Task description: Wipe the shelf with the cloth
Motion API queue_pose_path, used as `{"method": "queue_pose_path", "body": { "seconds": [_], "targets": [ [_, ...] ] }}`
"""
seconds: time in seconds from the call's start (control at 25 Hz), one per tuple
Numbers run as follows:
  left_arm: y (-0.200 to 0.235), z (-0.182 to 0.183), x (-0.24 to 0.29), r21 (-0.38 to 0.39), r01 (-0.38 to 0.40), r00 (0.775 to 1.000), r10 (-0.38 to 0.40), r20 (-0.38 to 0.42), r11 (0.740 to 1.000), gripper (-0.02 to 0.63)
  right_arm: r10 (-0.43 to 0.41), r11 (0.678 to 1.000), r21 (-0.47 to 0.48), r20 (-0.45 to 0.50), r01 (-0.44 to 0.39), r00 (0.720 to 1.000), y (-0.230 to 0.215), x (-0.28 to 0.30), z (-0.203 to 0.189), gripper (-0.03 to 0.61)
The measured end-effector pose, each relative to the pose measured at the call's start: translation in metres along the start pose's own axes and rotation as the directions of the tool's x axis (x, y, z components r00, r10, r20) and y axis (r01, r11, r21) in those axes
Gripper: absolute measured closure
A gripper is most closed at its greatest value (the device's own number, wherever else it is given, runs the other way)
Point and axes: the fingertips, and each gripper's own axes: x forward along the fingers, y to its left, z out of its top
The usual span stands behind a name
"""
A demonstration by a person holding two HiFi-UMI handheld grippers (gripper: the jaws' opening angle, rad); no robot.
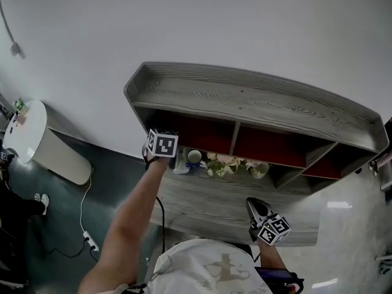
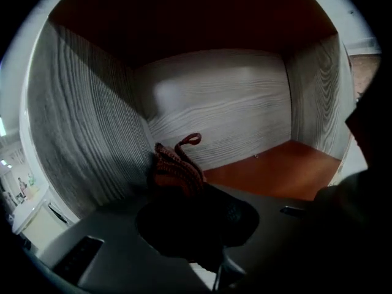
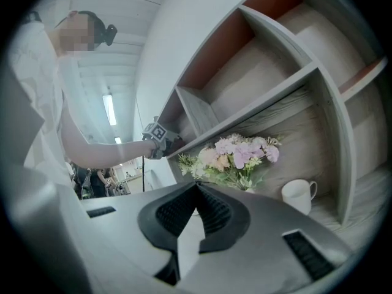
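Left gripper (image 2: pixel 187 192) clamped on cloth (image 2: pixel 176 166), deep in shelf (image 2: pixel 92 121) compartment, corner at 10 o'clock. Press flat, sweep toward 3 o'clock (loop sticks up). Right gripper (image 3: pixel 195 185): jaws together, empty.

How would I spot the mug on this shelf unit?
Find the grey wood shelf unit on the white wall, then its open lower ledge. The mug stands beside the flowers; it is the only cup there, plain white with a handle.
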Motion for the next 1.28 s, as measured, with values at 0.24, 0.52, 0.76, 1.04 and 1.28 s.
{"method": "queue_pose_path", "body": {
  "seconds": [0.24, 0.52, 0.76, 1.04, 1.28],
  "targets": [
    [-0.006, 0.001, -0.001, 0.004, 0.074, 0.997, -0.074, 0.008, 0.997, 0.549, 0.006, 1.0, 0.003, -0.013, -0.006, 1.0, -0.002, 0.005, -0.003, 0.574],
    [-0.052, 0.008, -0.009, 0.045, 0.232, 0.973, -0.231, -0.027, 0.972, 0.551, 0.007, 1.0, 0.01, -0.017, -0.007, 1.0, -0.003, 0.004, -0.007, 0.574],
    [-0.097, 0.018, -0.017, 0.086, 0.325, 0.946, -0.323, -0.04, 0.942, 0.552, -0.01, 1.0, 0.017, -0.013, 0.01, 1.0, -0.006, -0.005, -0.012, 0.574],
    [-0.144, 0.028, -0.019, 0.105, 0.433, 0.901, -0.427, -0.075, 0.896, 0.552, -0.034, 0.999, 0.019, -0.002, 0.034, 0.999, -0.012, -0.017, -0.011, 0.574],
    [-0.174, 0.036, -0.017, 0.116, 0.484, 0.875, -0.476, -0.087, 0.868, 0.552, -0.05, 0.998, 0.024, 0.008, 0.05, 0.999, -0.016, -0.024, -0.011, 0.574]
  ]
}}
